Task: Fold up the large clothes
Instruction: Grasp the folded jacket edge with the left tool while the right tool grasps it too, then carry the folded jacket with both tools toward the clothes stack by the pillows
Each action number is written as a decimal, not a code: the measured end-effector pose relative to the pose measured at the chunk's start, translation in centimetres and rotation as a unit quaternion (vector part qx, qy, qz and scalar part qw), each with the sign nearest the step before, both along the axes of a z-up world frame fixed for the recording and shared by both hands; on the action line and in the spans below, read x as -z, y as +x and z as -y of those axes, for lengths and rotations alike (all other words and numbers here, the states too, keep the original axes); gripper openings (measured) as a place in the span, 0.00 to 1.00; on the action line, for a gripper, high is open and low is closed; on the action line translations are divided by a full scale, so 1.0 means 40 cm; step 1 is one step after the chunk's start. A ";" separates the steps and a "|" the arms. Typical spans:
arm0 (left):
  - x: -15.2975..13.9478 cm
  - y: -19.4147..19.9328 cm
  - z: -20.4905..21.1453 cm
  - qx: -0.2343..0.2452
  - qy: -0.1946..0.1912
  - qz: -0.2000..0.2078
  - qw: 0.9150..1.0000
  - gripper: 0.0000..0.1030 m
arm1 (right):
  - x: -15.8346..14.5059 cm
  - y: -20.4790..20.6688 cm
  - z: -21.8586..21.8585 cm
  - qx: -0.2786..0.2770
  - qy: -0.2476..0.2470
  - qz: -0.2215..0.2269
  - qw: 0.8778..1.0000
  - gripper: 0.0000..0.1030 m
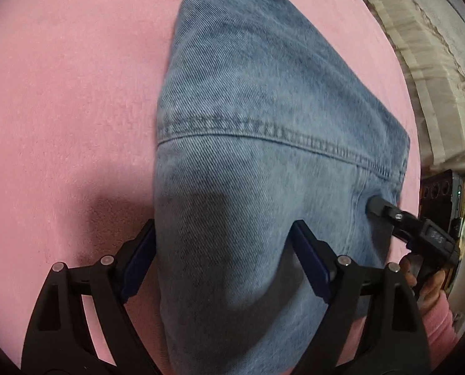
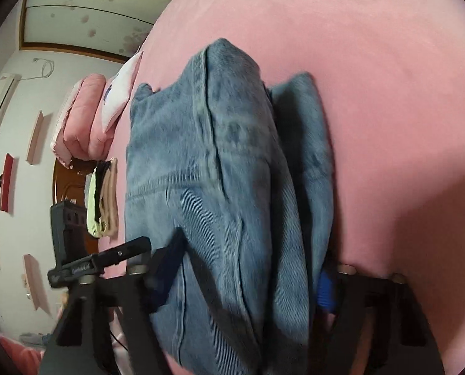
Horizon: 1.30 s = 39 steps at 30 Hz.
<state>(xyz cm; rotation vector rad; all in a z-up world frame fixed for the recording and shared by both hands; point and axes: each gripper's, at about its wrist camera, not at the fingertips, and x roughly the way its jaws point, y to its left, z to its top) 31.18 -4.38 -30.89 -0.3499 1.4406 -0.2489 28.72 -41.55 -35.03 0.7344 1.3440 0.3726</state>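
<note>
Blue denim jeans point(image 1: 263, 93) lie folded lengthwise on the pink bed cover point(image 1: 60, 93). My left gripper point(image 1: 226, 256) points steeply down over their near end and stands open. One pad is at the denim's left edge, the other rests on top of the cloth. In the right wrist view the jeans point(image 2: 207, 172) bunch into upright folds, and my right gripper point(image 2: 248, 281) is shut on that thick bundle with a blue pad on each side. One of the right gripper's fingers point(image 1: 377, 206) shows on the denim's right edge in the left view.
A folded pink quilt point(image 2: 82, 118) and a white pillow point(image 2: 120, 93) lie at the bed's far end, with a small stack of folded clothes point(image 2: 104, 200) beside them. A hand in a pink sleeve point(image 1: 432, 293) holds the right gripper. Pale tiled floor point(image 1: 435, 93) runs beyond the bed's edge.
</note>
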 end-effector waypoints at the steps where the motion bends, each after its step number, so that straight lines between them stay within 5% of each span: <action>1: -0.004 -0.004 -0.002 -0.007 0.002 0.006 1.000 0.72 | 0.006 0.011 -0.002 0.002 -0.005 -0.003 1.000 0.53; 9: -0.087 -0.076 0.005 -0.058 0.030 0.089 0.994 0.43 | -0.038 0.009 -0.023 0.006 -0.008 0.025 1.000 0.23; 21: -0.279 -0.231 -0.034 -0.091 0.051 0.135 0.985 0.35 | -0.233 -0.083 -0.195 -0.065 -0.068 0.112 0.989 0.20; 27: -0.333 -0.388 -0.237 -0.161 0.038 0.137 0.977 0.34 | -0.281 -0.113 -0.361 -0.107 -0.037 0.117 0.987 0.20; 39: -0.509 -0.623 -0.882 -0.184 0.122 0.153 0.963 0.34 | -0.324 -0.204 -1.049 -0.204 -0.021 0.149 0.967 0.20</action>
